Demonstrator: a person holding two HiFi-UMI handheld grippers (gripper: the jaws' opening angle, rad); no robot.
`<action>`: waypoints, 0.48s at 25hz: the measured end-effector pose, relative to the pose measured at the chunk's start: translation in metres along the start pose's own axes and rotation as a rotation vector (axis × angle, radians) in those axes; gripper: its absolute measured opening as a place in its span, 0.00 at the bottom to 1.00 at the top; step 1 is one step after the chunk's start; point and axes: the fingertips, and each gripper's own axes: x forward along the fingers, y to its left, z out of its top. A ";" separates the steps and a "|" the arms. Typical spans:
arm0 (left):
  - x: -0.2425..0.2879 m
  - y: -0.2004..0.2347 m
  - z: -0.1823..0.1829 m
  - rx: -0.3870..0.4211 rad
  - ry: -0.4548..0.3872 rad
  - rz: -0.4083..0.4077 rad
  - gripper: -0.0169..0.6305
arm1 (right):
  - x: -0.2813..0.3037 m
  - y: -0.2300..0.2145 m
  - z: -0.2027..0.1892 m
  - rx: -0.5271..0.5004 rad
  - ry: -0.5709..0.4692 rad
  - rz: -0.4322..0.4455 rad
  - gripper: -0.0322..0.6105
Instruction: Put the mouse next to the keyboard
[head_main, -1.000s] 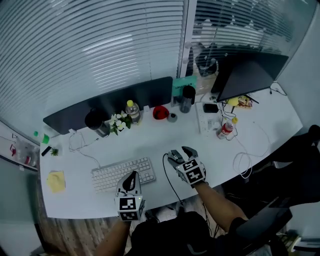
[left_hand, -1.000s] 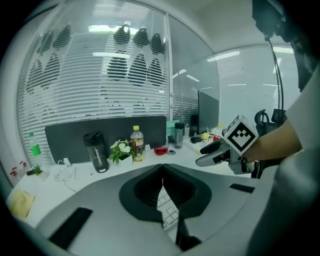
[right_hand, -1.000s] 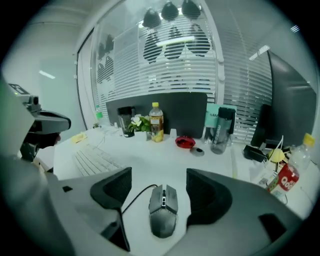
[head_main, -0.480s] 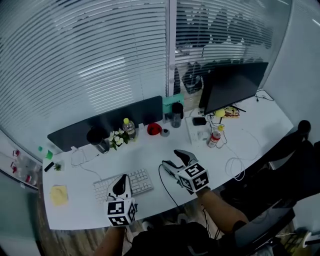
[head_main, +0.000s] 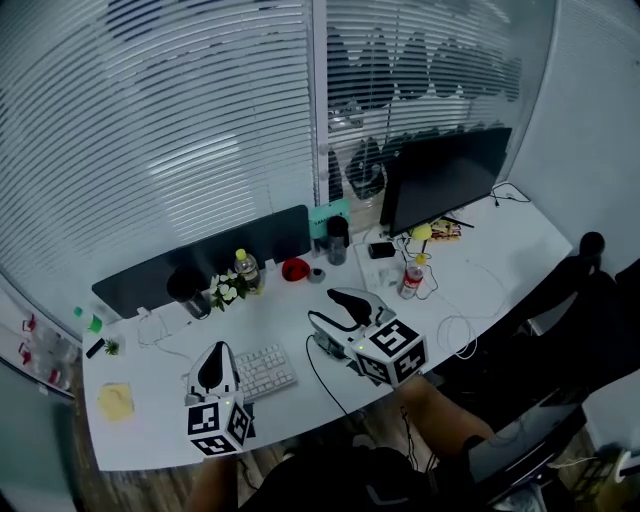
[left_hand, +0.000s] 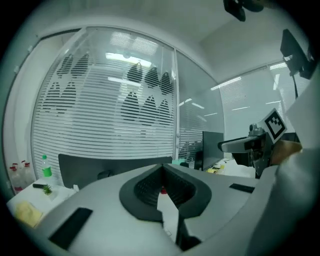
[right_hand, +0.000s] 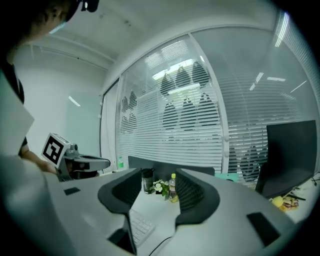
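Grippers held above the table (head_main: 150, 420)
The mouse (head_main: 324, 347) lay under, not between, the right gripper's (head_main: 322, 306) released, just-narrowing jaws, near the front edge; heading unclear (left gripper (head_main: 213, 352) clenched, empty).

One keyboard (head_main: 264, 369), two bottles (head_main: 245, 268) (head_main: 409, 281), one monitor (head_main: 445, 178), two grippers (head_main: 214, 352) (head_main: 326, 307)

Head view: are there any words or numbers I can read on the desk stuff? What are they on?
No words or numbers can be read anywhere.
Black-and-white square markers: patterns only, not letters.
Clear bottle with a red label: label too small to read.
Teal box: print blurred.
White keyboard: key letters too small to read.
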 end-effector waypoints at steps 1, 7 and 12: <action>-0.001 0.000 0.005 0.004 -0.007 0.003 0.07 | -0.003 0.002 0.004 -0.002 -0.003 0.000 0.36; 0.002 -0.010 0.040 0.097 -0.039 0.015 0.07 | -0.016 0.006 0.031 0.000 0.001 -0.026 0.19; -0.011 -0.021 0.061 0.029 -0.113 -0.048 0.07 | -0.026 0.009 0.045 0.008 -0.023 -0.038 0.05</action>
